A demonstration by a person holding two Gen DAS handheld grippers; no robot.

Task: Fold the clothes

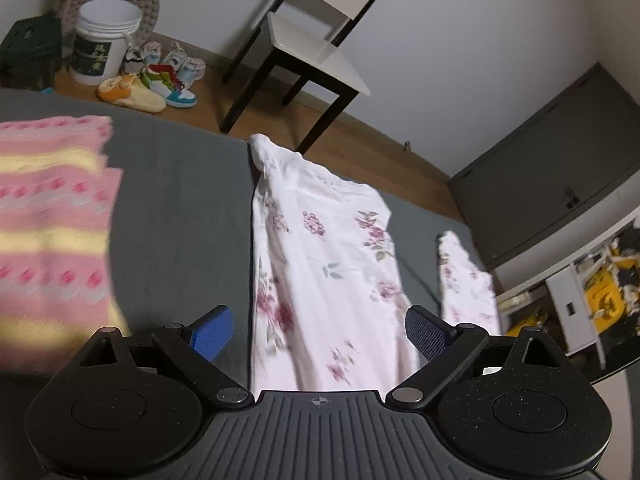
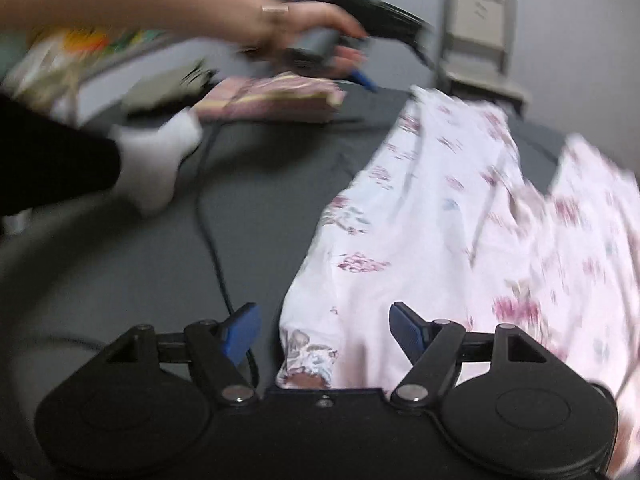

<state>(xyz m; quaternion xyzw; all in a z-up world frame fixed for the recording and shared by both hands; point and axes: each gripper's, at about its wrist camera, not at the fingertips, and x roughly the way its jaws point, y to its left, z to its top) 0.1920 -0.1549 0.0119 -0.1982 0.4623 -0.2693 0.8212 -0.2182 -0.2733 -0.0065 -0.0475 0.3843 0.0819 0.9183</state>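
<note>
In the left wrist view, your left hand-held gripper [image 1: 318, 334] hung wide open and empty over the floral garment [image 1: 320, 264] spread on the grey bed [image 1: 180, 208].

In the right wrist view, your right hand-held gripper [image 2: 324, 330] gaped empty above a cuff [image 2: 306, 360]; the cable [image 2: 212, 240] alongside could snag.

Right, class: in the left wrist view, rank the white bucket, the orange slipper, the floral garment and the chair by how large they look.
1. floral garment, though it lies nearest the camera
2. chair
3. white bucket
4. orange slipper
</note>
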